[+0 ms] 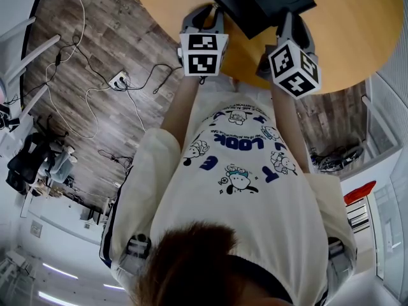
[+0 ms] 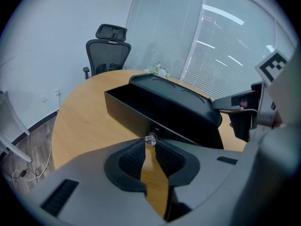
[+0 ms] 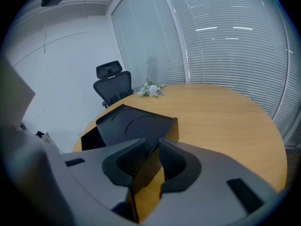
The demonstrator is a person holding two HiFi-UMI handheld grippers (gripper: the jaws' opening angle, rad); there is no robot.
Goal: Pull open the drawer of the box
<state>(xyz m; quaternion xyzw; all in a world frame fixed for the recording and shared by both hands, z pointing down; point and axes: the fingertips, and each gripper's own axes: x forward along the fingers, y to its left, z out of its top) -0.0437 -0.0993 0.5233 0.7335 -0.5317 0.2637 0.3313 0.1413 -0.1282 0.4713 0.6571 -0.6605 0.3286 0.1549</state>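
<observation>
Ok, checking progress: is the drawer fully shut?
No, the drawer juts out of the box, its hollow inside showing, its knob in the left tool.
</observation>
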